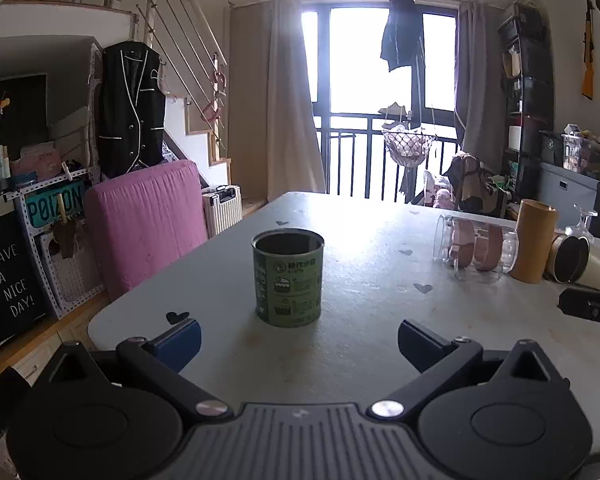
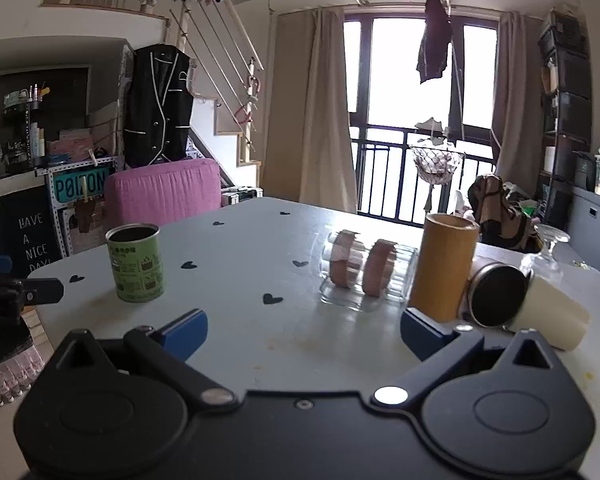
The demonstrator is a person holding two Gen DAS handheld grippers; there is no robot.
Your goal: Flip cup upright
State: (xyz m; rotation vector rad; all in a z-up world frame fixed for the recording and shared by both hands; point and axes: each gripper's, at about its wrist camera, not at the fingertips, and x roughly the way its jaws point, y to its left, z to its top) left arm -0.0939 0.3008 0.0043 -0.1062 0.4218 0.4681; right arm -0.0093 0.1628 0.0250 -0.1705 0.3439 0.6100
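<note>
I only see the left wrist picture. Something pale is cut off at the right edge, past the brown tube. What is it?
Observer: The right wrist view shows it whole: a cream cup lying on its side, its dark mouth next to the brown tube.
Operator: Is the other grabber holding it?
Observer: No. The right gripper is open, with only bare table between its fingers.
Operator: And the glass stem behind?
Observer: That is a wine glass standing upside down, foot up, just behind the cream cup.
</note>
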